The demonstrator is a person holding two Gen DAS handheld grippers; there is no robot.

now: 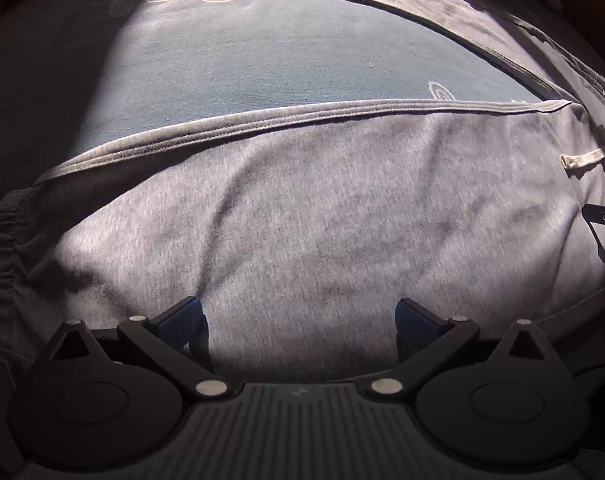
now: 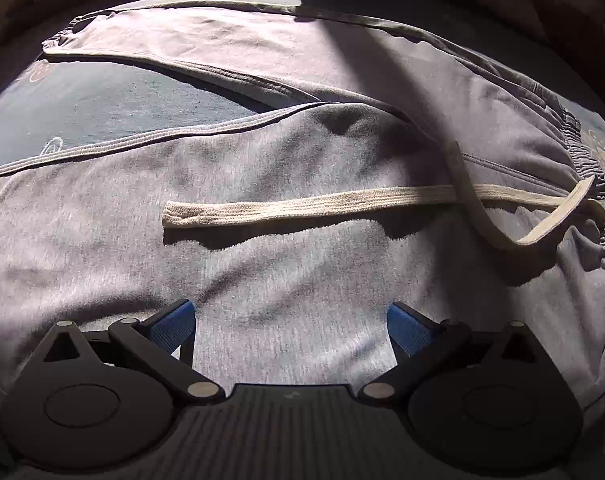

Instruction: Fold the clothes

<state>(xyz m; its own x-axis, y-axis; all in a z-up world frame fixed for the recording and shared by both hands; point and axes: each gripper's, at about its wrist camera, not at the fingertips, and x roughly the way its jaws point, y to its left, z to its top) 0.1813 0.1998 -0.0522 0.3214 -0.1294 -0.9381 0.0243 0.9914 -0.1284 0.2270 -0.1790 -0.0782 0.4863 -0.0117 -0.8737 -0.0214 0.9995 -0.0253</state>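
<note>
**Both grippers spread wide over grey sweatpants**

The left gripper [image 1: 300, 320] has its jaws wide apart, holding nothing; its fingers [image 1: 184, 320] are black with blue ribbed pads. Between and ahead of them lies the near leg of a pair of grey sweatpants [image 1: 322, 208], a soft heathered knit with shallow creases and a double-stitched seam along its far edge. Left of the jaws is a gathered elastic cuff [image 1: 6, 240].

The right gripper [image 2: 290, 326] is likewise wide open and empty, its blue pads [image 2: 408, 330] hovering at the same sweatpants [image 2: 262, 280]. Just ahead of the jaws a flat, woven cream drawstring [image 2: 310, 204] lies across the cloth, looping back near the ruched waistband [image 2: 582, 148] ahead and to the right.

Beyond the seam, between the two legs, shows a blue-grey textured bed cover [image 1: 282, 48] with pale outlined motifs. No writing is legible. Hard sunlight crosses the fabric; the surroundings are dark.
</note>
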